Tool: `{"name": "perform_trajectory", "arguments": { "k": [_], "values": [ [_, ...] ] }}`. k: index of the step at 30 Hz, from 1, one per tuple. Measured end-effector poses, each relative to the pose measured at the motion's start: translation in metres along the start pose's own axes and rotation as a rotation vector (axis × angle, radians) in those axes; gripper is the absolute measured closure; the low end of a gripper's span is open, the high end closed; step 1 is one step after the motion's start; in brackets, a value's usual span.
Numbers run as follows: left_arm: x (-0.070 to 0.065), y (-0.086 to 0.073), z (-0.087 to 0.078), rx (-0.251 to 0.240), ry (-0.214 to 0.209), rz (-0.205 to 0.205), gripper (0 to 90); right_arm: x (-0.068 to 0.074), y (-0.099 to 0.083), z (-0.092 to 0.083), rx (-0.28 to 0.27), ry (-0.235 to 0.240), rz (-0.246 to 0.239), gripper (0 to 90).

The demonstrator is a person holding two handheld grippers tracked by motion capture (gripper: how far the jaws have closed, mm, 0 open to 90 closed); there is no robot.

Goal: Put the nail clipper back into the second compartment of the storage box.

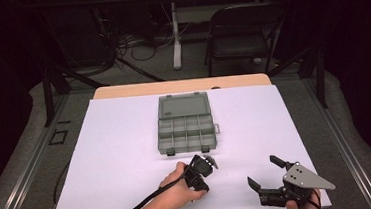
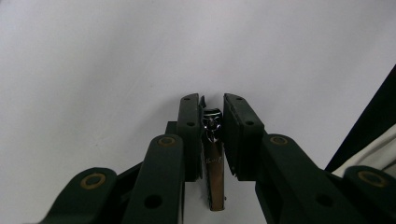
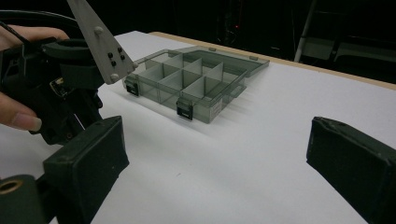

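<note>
Chrome metal nail clipper (image 2: pixel 215 168) clamped between left gripper (image 2: pixel 214 135) jaws; right gripper (image 3: pixel 215 158) jaws wide, holding nothing; grey plastic compartment box (image 1: pixel 185 125) open.

Count of the things on and around the white table

One clear grey plastic organiser box (image 1: pixel 186 129) lies open on one white tabletop (image 1: pixel 117 150), with one hinged lid (image 1: pixel 183 106) folded back and two dark latches (image 3: pixel 185 110) on its front wall; its tray shows twelve compartments, three rows of four. Two black two-jaw grippers are in hand: the left gripper (image 2: pixel 214 135) with one small shiny metal nail clipper (image 2: pixel 214 163) between its jaws, and the right gripper (image 1: pixel 263 171). Two grey three-cornered plates (image 1: pixel 307 175) top them. One dark folding chair (image 1: pixel 243 34) stands behind the table.
</note>
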State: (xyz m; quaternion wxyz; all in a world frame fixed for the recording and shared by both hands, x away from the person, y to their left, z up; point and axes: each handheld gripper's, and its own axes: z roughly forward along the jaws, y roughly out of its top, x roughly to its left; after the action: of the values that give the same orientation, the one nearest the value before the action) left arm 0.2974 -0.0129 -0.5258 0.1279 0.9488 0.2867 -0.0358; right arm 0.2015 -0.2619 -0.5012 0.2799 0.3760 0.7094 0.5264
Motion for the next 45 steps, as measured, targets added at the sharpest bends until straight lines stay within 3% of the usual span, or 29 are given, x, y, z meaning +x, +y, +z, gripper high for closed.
{"name": "perform_trajectory", "arguments": {
  "k": [9, 17, 23, 30, 45],
  "values": [
    [-0.008, 0.004, 0.001, 0.031, 0.051, 0.024, 79.0, 0.0, 0.0, 0.0, 0.003, -0.001, -0.003, 5.1],
    [-0.005, 0.004, 0.0, 0.026, 0.032, 0.01, 79.4, -0.001, -0.001, 0.001, -0.004, -0.005, 0.005, 6.1],
    [-0.005, 0.002, -0.001, 0.018, 0.032, 0.026, 79.5, -0.002, -0.001, 0.0, 0.006, -0.005, 0.001, 6.3],
    [-0.003, -0.002, -0.004, -0.005, -0.002, 0.022, 79.7, -0.002, -0.001, 0.001, -0.002, -0.009, 0.004, 6.6],
    [-0.001, -0.012, -0.033, -0.085, -0.018, 0.03, 79.9, -0.001, -0.001, 0.0, 0.01, -0.009, -0.004, 6.8]
  ]
}}
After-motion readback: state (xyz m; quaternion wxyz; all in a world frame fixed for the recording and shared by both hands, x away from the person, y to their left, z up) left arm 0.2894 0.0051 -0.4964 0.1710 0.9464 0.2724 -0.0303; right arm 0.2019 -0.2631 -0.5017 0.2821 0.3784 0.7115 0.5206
